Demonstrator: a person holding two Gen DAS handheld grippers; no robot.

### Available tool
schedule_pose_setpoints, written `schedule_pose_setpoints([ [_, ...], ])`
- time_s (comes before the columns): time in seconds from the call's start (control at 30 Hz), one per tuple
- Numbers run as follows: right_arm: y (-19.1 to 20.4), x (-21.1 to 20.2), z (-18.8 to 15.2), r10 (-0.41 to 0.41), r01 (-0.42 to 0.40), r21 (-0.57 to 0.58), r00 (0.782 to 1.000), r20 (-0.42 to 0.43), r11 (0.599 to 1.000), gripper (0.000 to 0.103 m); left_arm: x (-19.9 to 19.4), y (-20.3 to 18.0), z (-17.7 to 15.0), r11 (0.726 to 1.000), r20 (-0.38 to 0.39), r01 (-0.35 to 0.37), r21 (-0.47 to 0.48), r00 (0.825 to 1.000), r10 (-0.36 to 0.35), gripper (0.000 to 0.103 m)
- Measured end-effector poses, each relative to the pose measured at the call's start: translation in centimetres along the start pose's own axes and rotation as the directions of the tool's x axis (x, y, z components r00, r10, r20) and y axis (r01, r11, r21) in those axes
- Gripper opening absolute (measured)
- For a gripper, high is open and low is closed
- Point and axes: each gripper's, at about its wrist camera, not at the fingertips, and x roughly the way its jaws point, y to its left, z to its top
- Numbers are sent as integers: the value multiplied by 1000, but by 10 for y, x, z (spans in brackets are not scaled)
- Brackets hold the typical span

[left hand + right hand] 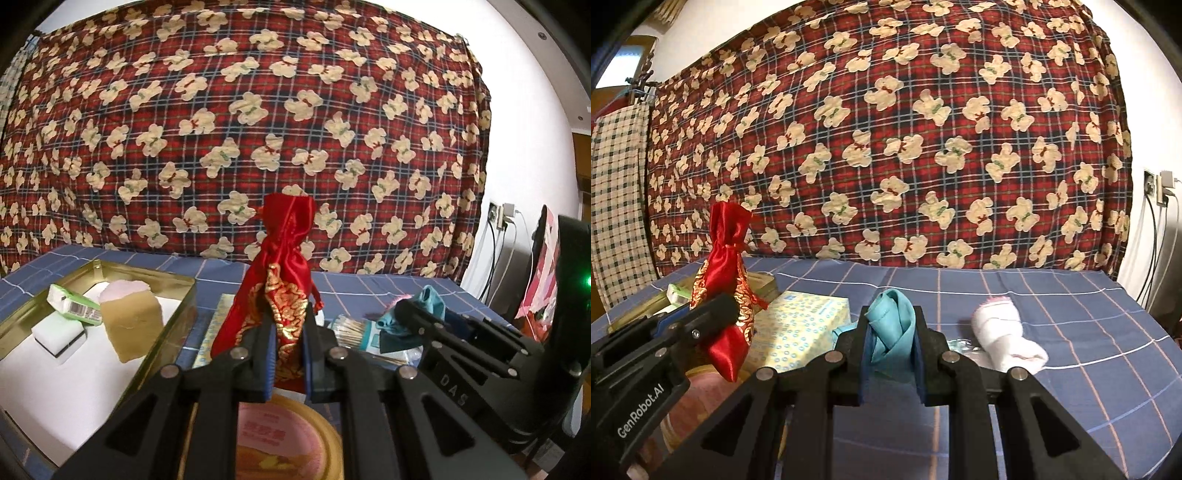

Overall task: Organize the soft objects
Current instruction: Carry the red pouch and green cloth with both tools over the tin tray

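The left gripper (288, 354) points forward and slightly downward, its black linkage arms spread low in its own view and its two blue-padded jaws drawn close together, clamped on a red satin pouch (284, 280) that stands upright between them. The right gripper (891, 354) is held just beside it, at a similar slight downward tilt, its jaws likewise pressed in on a bunched teal cloth (891, 328).
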Motion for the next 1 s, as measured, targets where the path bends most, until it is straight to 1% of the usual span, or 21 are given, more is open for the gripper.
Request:
schedule_pose_setpoints([
  [0.23, 12, 7, 1, 20, -20, 2, 1000, -8, 1000, 21, -1, 12, 1, 1000, 2, -9, -19, 1000, 9, 9],
  [0.57, 27, 14, 2, 39, -39, -24, 999, -24, 999, 21, -4, 28, 2, 999, -4, -21, -42, 1000, 21, 9],
  [0.67, 27, 17, 3, 52, -53, -9, 998, -36, 999, 21, -4, 33, 3, 999, -9, -25, -48, 1000, 25, 9],
  [0.8, 29, 22, 4, 63, -63, 6, 997, -49, 998, 21, -3, 39, 2, 999, -24, -29, -45, 999, 27, 9],
  [1.0, 39, 23, 10, 103, -103, 8, 993, -56, 995, 21, -5, 45, 4, 998, -35, -45, -33, 998, 44, 9],
])
